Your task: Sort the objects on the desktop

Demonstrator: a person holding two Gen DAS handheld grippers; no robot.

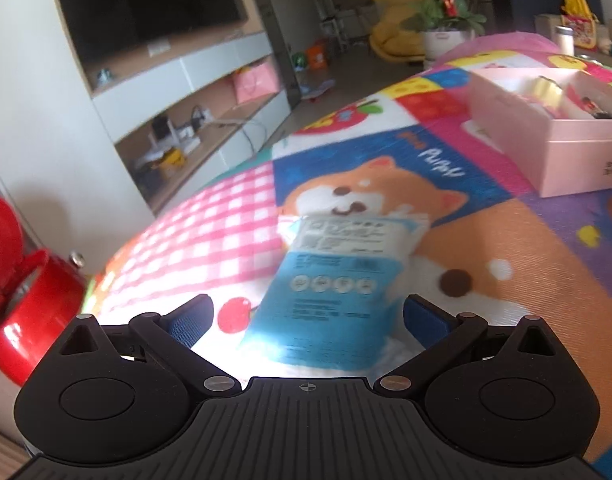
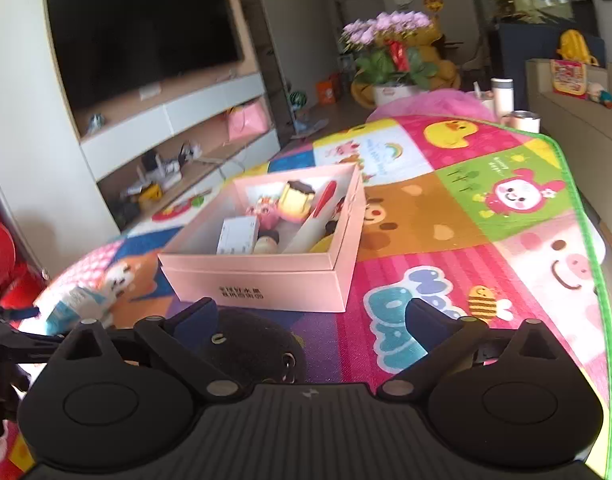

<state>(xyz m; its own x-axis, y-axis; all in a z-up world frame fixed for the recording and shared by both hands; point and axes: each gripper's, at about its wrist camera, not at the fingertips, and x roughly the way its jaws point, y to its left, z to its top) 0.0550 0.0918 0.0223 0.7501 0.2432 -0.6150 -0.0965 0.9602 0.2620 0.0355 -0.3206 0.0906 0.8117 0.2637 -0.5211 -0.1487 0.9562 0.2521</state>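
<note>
A blue and white tissue pack (image 1: 330,284) lies on the colourful play mat (image 1: 210,232), right in front of my left gripper (image 1: 308,320), whose blue-padded fingers stand wide open on either side of its near end. The pack also shows at the left of the right wrist view (image 2: 72,306). A pink open box (image 2: 266,268) holds several small toys and a card; it also shows at the right of the left wrist view (image 1: 554,128). My right gripper (image 2: 310,320) is open above a dark round object (image 2: 250,348) lying in front of the box.
A red object (image 1: 30,304) stands at the mat's left edge. A TV unit with shelves (image 2: 174,128) runs along the left wall. A flower pot (image 2: 394,64), a white bottle (image 2: 502,96) and a cup (image 2: 524,120) stand beyond the mat's far end. The mat's green edge (image 2: 586,240) runs on the right.
</note>
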